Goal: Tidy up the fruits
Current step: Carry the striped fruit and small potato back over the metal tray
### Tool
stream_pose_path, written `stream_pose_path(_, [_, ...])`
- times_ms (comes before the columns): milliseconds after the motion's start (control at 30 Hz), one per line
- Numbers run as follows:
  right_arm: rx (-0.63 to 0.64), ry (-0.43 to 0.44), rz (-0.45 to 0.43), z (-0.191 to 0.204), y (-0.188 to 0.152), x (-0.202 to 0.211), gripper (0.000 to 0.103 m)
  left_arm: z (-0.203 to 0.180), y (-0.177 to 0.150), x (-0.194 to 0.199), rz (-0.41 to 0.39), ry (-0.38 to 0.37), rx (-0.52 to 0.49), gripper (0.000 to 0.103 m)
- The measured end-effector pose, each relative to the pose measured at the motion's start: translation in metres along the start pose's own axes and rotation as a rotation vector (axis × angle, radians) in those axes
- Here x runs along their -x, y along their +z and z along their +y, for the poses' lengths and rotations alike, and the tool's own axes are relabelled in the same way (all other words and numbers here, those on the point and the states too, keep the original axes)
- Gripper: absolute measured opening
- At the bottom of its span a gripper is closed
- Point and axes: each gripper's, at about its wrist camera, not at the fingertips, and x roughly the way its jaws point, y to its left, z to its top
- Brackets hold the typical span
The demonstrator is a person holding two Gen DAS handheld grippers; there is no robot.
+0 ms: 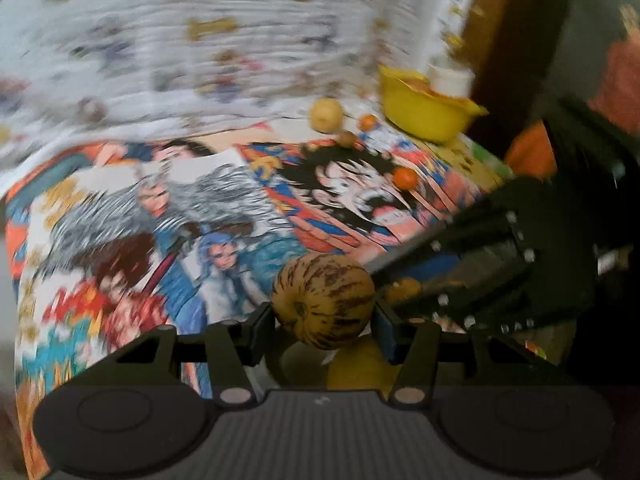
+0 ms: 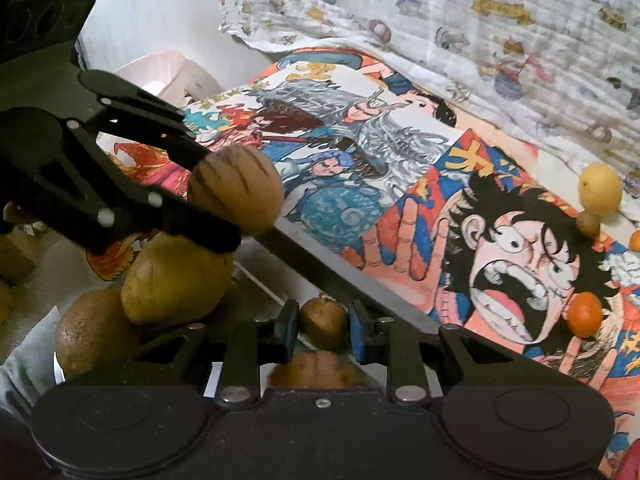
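My left gripper (image 1: 324,320) is shut on a tan brown-striped melon (image 1: 323,301), held over the front edge of the cartoon-print cloth; it also shows in the right wrist view (image 2: 236,188) as a black gripper gripping the same melon. My right gripper (image 2: 323,326) is shut on a small brown round fruit (image 2: 323,322), held just below and beside the left one. Under both grippers lie several yellow-brown fruits (image 2: 176,276), one with rough brown skin (image 2: 90,330). On the cloth lie a yellow fruit (image 1: 327,115), a small brown fruit (image 2: 588,222) and two oranges (image 1: 405,178) (image 1: 368,122).
A yellow bowl (image 1: 428,114) holding something orange stands at the cloth's far right, with a white cup (image 1: 450,76) behind it. A patterned white cloth (image 2: 440,20) hangs behind the table. A pale plastic chair (image 2: 168,74) stands beyond the table's end.
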Motion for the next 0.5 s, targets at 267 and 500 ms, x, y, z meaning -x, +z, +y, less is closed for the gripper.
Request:
stream_pose_path(267, [-0.004,-0.014,0.013,-0.014,0.001,0.006,0.028,-0.021,0.014,-0.021,0.086,-0.059,-0.153,0.056])
stream_pose_path(500, [-0.055,0.009,0.032,-0.027,0.001,0.007,0.029,-0.025,0.020,-0.032,0.140,-0.082,-0.171,0.056])
